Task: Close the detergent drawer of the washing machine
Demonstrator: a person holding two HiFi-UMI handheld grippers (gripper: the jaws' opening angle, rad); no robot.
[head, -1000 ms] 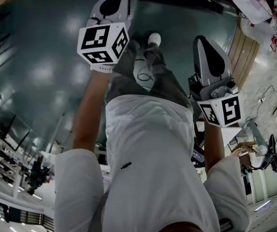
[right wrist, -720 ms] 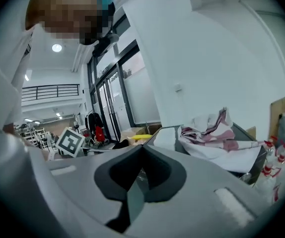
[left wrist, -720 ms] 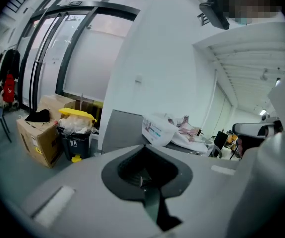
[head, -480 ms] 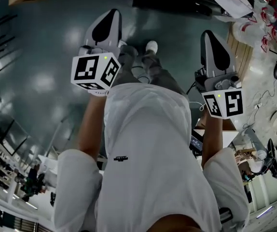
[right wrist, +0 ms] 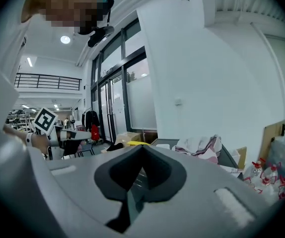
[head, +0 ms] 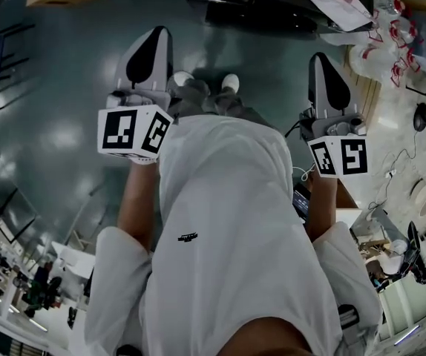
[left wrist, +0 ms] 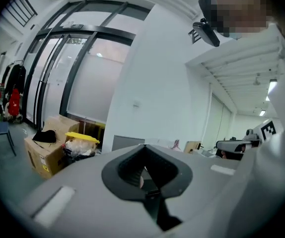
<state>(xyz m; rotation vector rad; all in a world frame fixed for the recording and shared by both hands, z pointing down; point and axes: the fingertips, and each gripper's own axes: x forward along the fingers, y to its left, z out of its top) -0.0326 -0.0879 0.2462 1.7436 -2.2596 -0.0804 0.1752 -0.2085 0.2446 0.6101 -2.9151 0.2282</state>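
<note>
Two closed: left gripper point(left wrist: 143, 148), right gripper point(right wrist: 142, 148)

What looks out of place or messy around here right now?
Only the crumpled laundry heaped on a grey unit looks untidy. The left gripper and right gripper are shut and empty, touching nothing. No detergent drawer is in view.
</note>
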